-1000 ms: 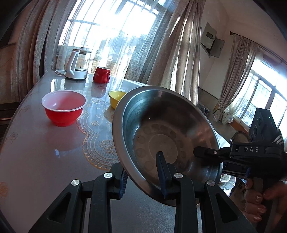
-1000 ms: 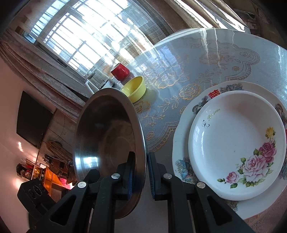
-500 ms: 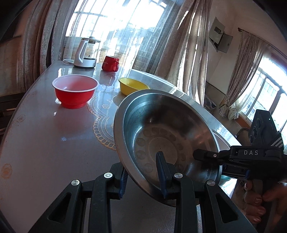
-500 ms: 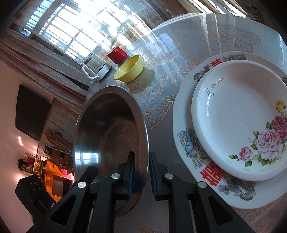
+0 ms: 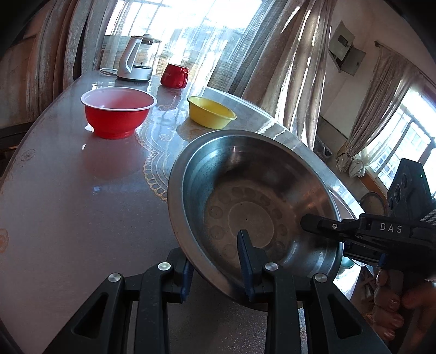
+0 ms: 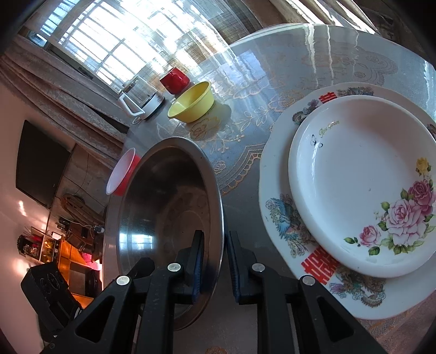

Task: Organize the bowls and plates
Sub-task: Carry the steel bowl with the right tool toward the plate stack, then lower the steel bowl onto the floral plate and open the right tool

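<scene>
Steel bowl [image 5: 253, 207], two plates [image 6: 362, 190], two plastic bowls [image 5: 118, 111]

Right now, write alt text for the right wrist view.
The right gripper straddles the rim of a tilted steel bowl, its jaws opening. To the right, a white rose plate sits on a larger patterned plate; a yellow bowl stands beyond.

Large window [image 5: 188, 24] top centre of left wrist view, blown out with sunlight. Sheer net and heavy beige curtains [image 5: 294, 62] either side. Second window [image 5: 408, 141] far right, tied-back drape beside it. Pale wall upper right, grey wall box [image 5: 346, 57], door ajar. Glossy grey table [image 5: 68, 196] with gold lace pattern, strong glare. Dark screen [image 6: 41, 166] on wall, left edge of right wrist view.
</scene>
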The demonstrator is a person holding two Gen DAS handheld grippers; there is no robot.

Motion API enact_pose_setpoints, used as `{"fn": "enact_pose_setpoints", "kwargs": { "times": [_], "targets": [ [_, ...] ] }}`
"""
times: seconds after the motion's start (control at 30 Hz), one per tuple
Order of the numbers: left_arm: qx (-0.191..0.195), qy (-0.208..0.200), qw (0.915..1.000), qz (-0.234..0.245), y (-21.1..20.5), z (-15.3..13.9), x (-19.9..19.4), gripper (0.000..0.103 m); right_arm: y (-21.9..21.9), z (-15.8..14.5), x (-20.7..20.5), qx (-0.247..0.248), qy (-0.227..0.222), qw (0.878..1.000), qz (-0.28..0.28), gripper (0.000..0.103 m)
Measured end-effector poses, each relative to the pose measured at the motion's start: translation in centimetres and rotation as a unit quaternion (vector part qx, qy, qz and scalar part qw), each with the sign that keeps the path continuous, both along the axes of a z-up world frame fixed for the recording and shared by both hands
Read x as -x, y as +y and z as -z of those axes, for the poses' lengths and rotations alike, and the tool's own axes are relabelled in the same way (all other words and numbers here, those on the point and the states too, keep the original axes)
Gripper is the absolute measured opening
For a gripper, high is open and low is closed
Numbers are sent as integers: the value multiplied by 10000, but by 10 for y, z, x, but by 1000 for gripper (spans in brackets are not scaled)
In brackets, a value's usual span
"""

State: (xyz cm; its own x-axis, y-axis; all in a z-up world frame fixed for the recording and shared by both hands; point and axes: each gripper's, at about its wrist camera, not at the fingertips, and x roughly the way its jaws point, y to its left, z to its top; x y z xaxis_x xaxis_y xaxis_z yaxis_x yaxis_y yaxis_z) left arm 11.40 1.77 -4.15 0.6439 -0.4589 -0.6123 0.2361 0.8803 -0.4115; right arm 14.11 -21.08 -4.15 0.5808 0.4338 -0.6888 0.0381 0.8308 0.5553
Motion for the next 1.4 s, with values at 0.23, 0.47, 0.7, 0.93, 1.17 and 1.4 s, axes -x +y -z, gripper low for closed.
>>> {"fn": "enact_pose_setpoints", "kwargs": {
  "times": [0.23,0.47,0.7,0.93,1.17,1.4],
  "targets": [
    [15,-100,9999,3,-1,-2,3,30,-4,-10,3,203,-135,9997,15,27],
    [15,-240,9997,-84,1,-9,6,30,-10,-11,6,206,-62,9998,47,27],
    [128,-117,9997,-156,4,-12,4,30,-2,-10,6,431,-162,9989,-37,25],
    [110,-64,9998,-142,2,-14,8,30,2,-6,6,480,-100,9988,-77,26],
    [149,56,9996,-240,4,-15,9,32,-5,-12,9,376,-186,9991,-25,31],
    [-82,39,9996,-279,-3,-18,11,31,-4,-12,10,487,-339,9982,-91,31]
  ]
}}
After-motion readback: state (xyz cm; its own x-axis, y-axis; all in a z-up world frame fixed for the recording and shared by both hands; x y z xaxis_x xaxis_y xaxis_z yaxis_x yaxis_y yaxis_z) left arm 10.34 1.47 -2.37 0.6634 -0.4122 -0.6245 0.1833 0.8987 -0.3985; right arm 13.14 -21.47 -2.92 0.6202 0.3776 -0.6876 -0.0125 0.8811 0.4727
